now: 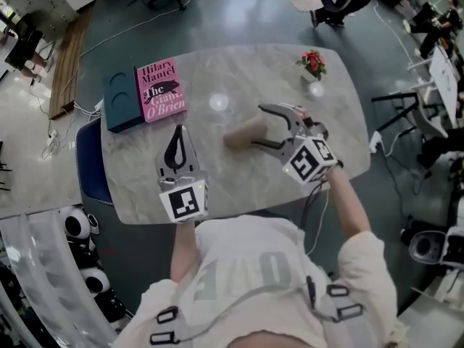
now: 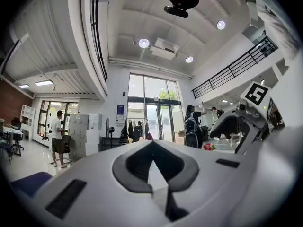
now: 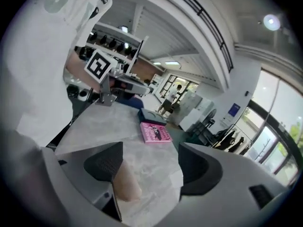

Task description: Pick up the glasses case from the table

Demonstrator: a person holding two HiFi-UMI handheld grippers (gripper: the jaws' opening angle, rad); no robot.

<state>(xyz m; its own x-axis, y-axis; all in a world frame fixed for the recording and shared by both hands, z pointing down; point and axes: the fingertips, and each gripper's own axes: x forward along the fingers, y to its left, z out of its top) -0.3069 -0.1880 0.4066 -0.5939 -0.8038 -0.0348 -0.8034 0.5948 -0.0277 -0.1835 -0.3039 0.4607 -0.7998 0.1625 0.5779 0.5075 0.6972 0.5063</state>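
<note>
1. Glasses case (image 1: 243, 135): tan, rounded, lying flat near the middle of the pale marbled counter (image 1: 341, 133). Not lifted.
2. Right tongs (image 1: 257, 126): spread wide and lowered to the counter at the case's right end. In the right gripper view, that end is seen inside the gap, close against one pad, while the other pad stands well apart from it. Whether the near pad actually touches cannot be told. Nothing is pinched.
3. Left tongs (image 1: 180, 132): pressed together at the tips, nothing held. They are placed on the near left part of the counter, apart from the case, and pointed away from the person.
4. Pink book (image 1: 161, 90): laid flat at the far left of the counter, well apart from the case. A dark blue box (image 1: 119, 104) is set just beside it, on its left edge.
5. Small pot of red flowers (image 1: 313, 64): stood upright at the far right of the counter, well clear of both tongs.
6. Blue chair (image 1: 88, 162): tucked in at the counter's left edge.
</note>
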